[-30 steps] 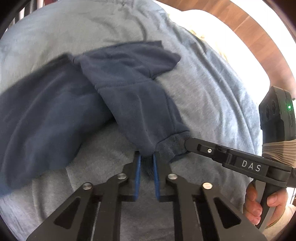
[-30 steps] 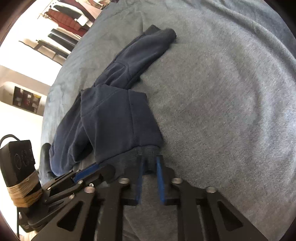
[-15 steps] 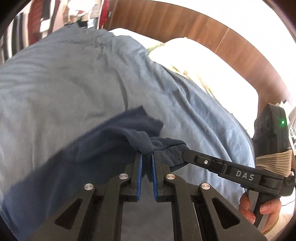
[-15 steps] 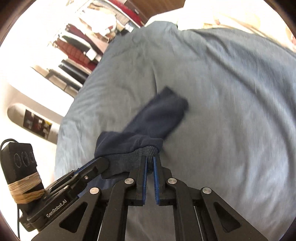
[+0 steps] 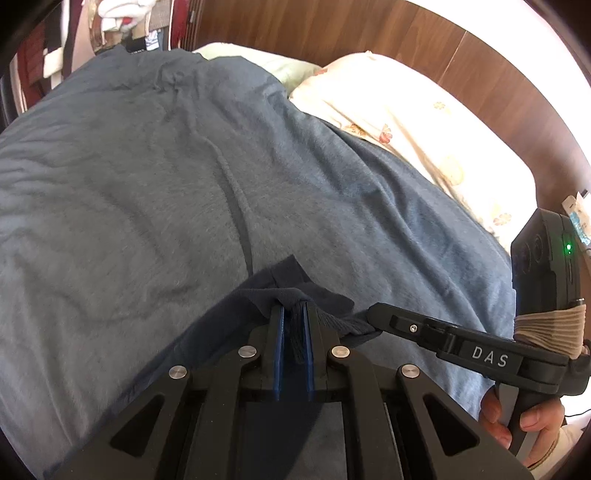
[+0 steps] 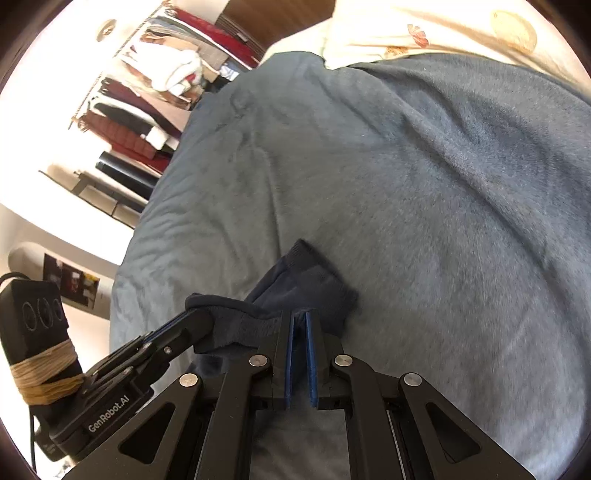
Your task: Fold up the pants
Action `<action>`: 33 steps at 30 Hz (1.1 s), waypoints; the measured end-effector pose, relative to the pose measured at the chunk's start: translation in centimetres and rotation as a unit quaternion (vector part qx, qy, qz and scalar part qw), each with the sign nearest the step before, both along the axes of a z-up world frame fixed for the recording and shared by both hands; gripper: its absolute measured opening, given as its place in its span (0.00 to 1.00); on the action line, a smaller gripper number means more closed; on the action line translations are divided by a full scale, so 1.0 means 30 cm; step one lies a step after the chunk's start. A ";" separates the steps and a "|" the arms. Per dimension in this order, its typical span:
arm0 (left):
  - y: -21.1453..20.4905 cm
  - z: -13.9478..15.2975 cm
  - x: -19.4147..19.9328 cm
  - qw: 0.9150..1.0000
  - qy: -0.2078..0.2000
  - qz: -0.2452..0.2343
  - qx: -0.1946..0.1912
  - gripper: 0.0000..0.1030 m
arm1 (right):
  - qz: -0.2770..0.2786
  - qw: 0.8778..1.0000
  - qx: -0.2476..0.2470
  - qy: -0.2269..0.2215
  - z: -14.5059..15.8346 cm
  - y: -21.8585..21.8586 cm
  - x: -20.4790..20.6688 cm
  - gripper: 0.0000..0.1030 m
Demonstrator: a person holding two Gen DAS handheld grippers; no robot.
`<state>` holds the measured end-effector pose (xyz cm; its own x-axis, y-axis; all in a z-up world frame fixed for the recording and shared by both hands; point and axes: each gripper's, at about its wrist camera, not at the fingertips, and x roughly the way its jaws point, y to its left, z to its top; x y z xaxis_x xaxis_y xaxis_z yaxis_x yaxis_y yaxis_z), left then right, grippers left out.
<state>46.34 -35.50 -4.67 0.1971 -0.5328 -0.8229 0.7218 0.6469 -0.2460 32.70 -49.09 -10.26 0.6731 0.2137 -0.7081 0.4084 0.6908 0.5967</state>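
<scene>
Dark navy pants (image 5: pixel 207 332) are lifted off a grey-blue blanket (image 5: pixel 147 184), and most of the cloth hangs below the jaws out of sight. My left gripper (image 5: pixel 293 314) is shut on the ribbed hem of the pants. In the right wrist view my right gripper (image 6: pixel 299 317) is shut on the same hem of the pants (image 6: pixel 295 280), a short way from the left gripper (image 6: pixel 195 325). In the left wrist view the right gripper (image 5: pixel 373 314) comes in from the right, held by a hand (image 5: pixel 524 421).
The blanket covers a bed with cream flowered pillows (image 5: pixel 406 122) at its head and a wooden headboard (image 5: pixel 369 33) behind. Beyond the bed's far side stands a rack of hanging and stacked clothes (image 6: pixel 147 103).
Both grippers have lifted the hem and carried it toward the pillows. The pants that lay spread on the blanket now hang below the jaws, mostly out of view.
</scene>
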 end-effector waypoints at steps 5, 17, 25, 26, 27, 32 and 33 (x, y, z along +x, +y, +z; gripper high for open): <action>-0.046 -0.044 0.056 1.000 -0.002 -0.005 0.014 0.13 | 0.002 1.000 -0.006 0.011 -0.039 -0.031 0.058 0.07; -0.053 0.009 0.095 0.992 -0.075 -0.083 0.053 0.55 | 0.000 0.996 -0.090 0.020 0.032 -0.047 0.081 0.26; -0.120 -0.114 0.165 0.977 -0.029 -0.180 0.112 0.48 | -0.029 0.999 -0.035 0.026 -0.044 -0.046 0.032 0.27; -0.125 -0.127 0.183 0.978 -0.015 -0.175 0.110 0.47 | -0.033 0.999 -0.018 0.028 -0.061 -0.044 0.034 0.27; -0.130 -0.138 0.200 0.979 -0.002 -0.172 0.105 0.45 | -0.037 0.999 -0.010 0.028 -0.074 -0.040 0.037 0.27; -0.147 -0.166 0.240 0.979 0.033 -0.177 0.098 0.43 | -0.048 0.999 -0.002 0.024 -0.109 -0.029 0.046 0.27; -0.155 -0.169 0.242 0.978 0.034 -0.180 0.099 0.43 | -0.051 0.998 0.000 0.025 -0.113 -0.030 0.049 0.27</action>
<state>53.59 -40.16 -9.75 -0.0314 -0.3859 -0.9220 0.8979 0.3944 -0.1957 34.16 -50.00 -13.64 0.6552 0.1465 -0.7411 0.5056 0.6438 0.5743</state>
